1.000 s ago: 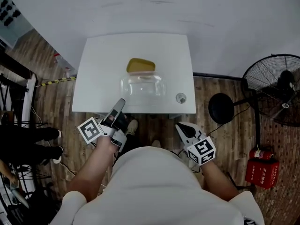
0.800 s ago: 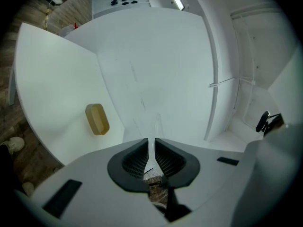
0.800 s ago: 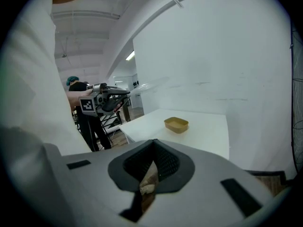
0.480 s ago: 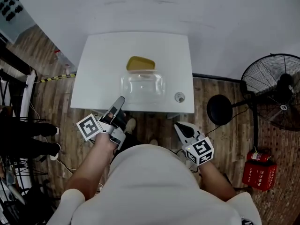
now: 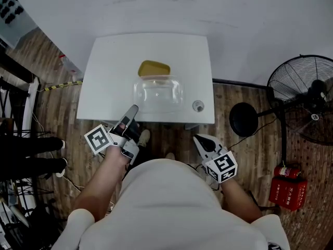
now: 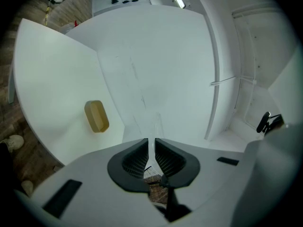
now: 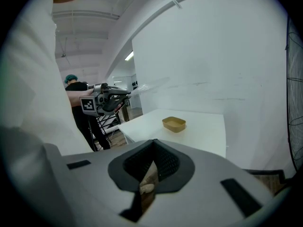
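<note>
Arguably the clear container [image 5: 158, 94], pinched only by its thin rim in the closed jaws of the left gripper [image 5: 133, 112] above the table [image 5: 104, 87] near the yellow tray [image 5: 154, 68], could sag and slip, the right gripper [image 5: 200, 139] closed on nothing, well away.

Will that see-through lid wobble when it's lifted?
Probably yes: the clear lid looks thin, and the left gripper pinches only one edge, so it may flex. It likely weighs little. Its glossy plastic could slip.

No legible text or labels anywhere
</note>
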A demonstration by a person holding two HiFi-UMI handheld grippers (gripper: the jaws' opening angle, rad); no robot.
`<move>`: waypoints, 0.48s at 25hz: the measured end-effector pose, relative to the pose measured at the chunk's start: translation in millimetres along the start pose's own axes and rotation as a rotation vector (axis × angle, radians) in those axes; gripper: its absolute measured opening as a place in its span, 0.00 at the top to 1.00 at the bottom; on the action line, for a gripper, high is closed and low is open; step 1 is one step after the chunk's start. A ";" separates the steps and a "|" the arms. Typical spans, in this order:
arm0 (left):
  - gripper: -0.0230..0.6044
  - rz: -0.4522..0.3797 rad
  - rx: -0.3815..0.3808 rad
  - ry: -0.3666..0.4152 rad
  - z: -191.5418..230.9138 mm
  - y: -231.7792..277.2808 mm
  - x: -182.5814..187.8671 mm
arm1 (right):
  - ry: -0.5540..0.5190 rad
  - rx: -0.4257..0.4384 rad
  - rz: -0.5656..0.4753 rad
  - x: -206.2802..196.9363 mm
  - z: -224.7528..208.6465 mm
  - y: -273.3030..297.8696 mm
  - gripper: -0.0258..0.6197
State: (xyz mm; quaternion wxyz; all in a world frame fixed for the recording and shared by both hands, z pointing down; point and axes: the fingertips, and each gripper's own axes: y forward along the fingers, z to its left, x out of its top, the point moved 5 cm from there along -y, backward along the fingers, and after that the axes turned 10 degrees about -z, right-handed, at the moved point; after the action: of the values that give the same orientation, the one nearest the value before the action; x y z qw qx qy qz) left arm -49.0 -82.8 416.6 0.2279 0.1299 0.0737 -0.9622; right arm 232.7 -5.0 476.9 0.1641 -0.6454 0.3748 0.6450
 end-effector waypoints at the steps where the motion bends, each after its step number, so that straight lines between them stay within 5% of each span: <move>1: 0.88 0.000 0.001 -0.002 0.3 0.2 -0.4 | 0.001 -0.001 0.001 -0.6 0.0 -0.1 0.95; 12: 0.88 0.001 0.001 0.000 -0.1 3.0 -0.9 | -0.001 0.003 0.003 -1.2 -2.6 1.1 0.95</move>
State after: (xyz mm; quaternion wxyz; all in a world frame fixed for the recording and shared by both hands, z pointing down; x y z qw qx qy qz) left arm -46.8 -85.1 416.5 0.2284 0.1302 0.0730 -0.9621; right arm 233.9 -7.3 478.7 0.1641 -0.6445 0.3764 0.6449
